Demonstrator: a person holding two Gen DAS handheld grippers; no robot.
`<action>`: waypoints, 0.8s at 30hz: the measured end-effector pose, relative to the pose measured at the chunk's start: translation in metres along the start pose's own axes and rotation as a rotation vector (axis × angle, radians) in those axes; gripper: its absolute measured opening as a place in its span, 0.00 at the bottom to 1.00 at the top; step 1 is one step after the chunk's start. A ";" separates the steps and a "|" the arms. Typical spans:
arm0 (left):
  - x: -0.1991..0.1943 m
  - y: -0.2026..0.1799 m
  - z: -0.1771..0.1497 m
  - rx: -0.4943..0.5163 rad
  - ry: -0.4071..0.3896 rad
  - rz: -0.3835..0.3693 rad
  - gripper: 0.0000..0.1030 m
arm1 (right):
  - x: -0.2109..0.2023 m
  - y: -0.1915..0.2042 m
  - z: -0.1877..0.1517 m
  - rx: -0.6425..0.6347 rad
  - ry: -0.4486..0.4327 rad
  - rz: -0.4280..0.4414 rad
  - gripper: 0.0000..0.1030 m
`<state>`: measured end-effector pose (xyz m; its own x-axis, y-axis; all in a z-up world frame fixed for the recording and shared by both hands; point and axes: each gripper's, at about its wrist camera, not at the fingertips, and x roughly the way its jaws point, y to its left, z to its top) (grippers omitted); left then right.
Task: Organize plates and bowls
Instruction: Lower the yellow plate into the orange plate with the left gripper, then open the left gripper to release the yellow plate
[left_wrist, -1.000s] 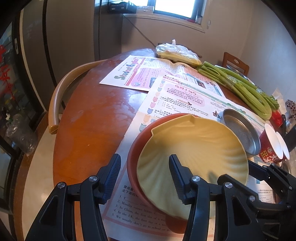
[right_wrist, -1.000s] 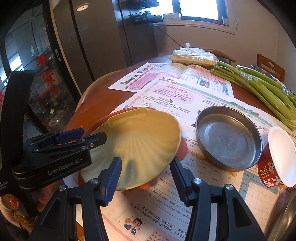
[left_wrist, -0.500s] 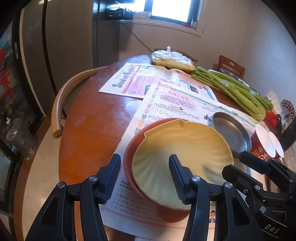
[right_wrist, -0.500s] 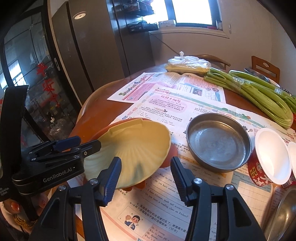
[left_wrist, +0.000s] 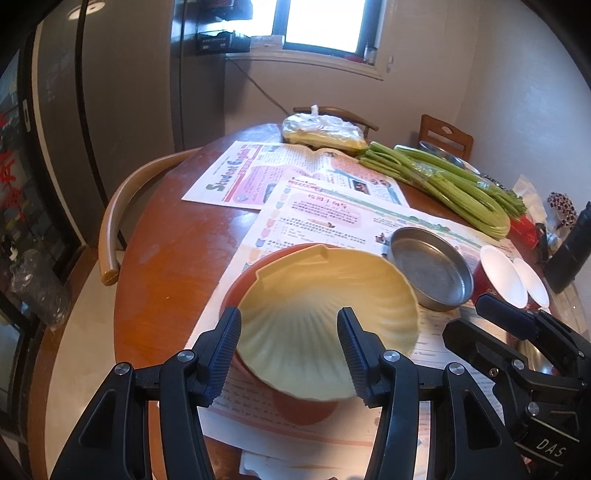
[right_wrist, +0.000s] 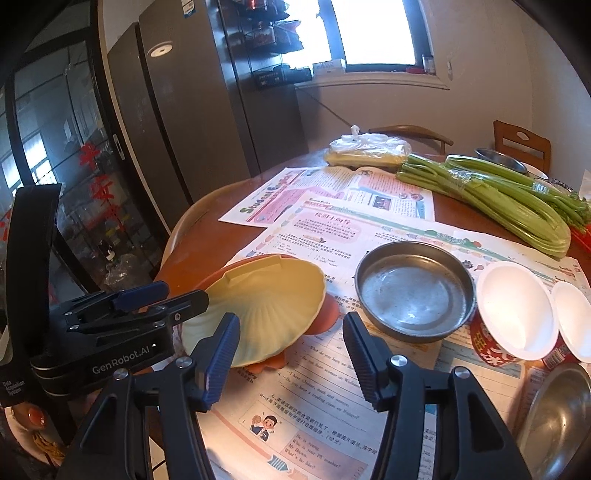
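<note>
While the left gripper (left_wrist: 288, 349) is hanging released, gripping nothing, the yellow shell plate (left_wrist: 325, 317) is sitting tilted in the red plate (left_wrist: 306, 408) on the bench (left_wrist: 166, 266); a careless nudge is risking a slide.

Right view: right gripper (right_wrist: 290, 352) is gaping empty, crowding the steel bowl (right_wrist: 413, 291).

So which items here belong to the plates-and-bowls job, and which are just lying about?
Job:
yellow shell plate
red plate under it
steel bowl
two white-lined red bowls
steel dish at the near right edge

Lying about:
newspapers
celery
bagged food
</note>
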<state>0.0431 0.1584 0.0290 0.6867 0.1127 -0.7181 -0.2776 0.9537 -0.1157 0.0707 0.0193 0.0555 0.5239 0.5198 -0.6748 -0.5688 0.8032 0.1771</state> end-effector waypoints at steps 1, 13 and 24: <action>-0.002 -0.003 0.000 0.005 -0.002 0.000 0.54 | -0.003 -0.002 0.000 0.004 -0.004 -0.002 0.56; -0.010 -0.040 0.004 0.076 -0.009 -0.019 0.54 | -0.037 -0.023 0.000 0.048 -0.063 -0.020 0.56; -0.012 -0.074 0.007 0.147 -0.005 -0.024 0.54 | -0.059 -0.049 -0.004 0.109 -0.098 -0.028 0.57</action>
<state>0.0602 0.0885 0.0509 0.6954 0.0909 -0.7128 -0.1605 0.9866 -0.0308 0.0653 -0.0521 0.0837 0.6008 0.5181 -0.6087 -0.4837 0.8419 0.2392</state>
